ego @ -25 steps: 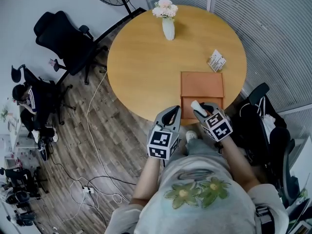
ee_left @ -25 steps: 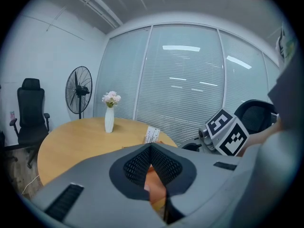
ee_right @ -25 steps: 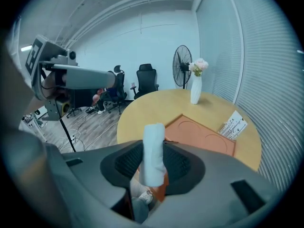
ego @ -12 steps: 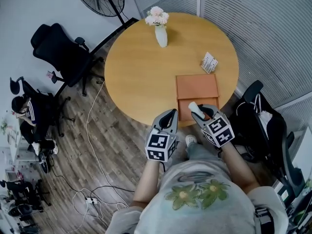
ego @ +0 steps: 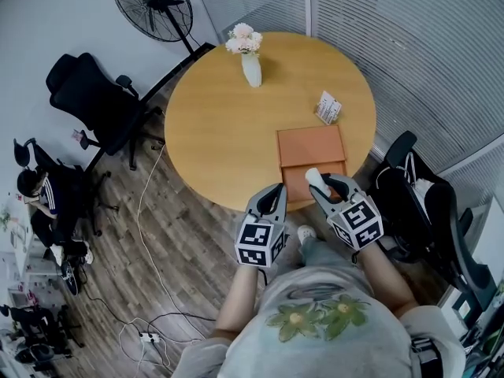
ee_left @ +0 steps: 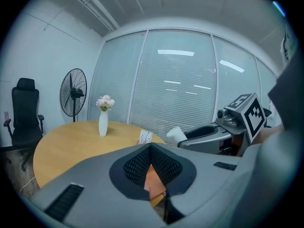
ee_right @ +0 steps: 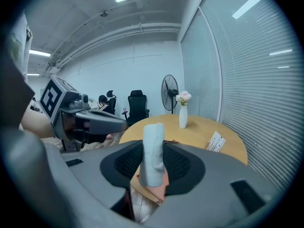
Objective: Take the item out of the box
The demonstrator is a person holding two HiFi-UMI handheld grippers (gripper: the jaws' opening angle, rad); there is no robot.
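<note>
At the table's near edge, head view: an orange box (ego: 311, 146) lies flat on the round table (ego: 220, 124).
Item: the white roll (ego: 313, 176) is out of the box, held over the box's near end.
Right gripper (ego: 321, 186): clamped on the roll, and much the nearer hand.
Left gripper (ego: 276, 191): just left of the box, apart from the roll.
Around: a vase (ego: 250, 68) at the far side and a small card (ego: 327, 107) just beyond the box, both well apart from the roll.
Left gripper view, jaws: the tips meet with nothing between them; a sliver of the box shows through the gap below.
Right gripper view, jaws: the pads press the roll's lower part. Its long axis stands upright across the jaws and sticks out above them, with the box directly beneath.
Next move, as a judgement: the box lies below the roll, so a sideways carry to the bare wood left of the box looks clear. Only the left gripper is near that path.
</note>
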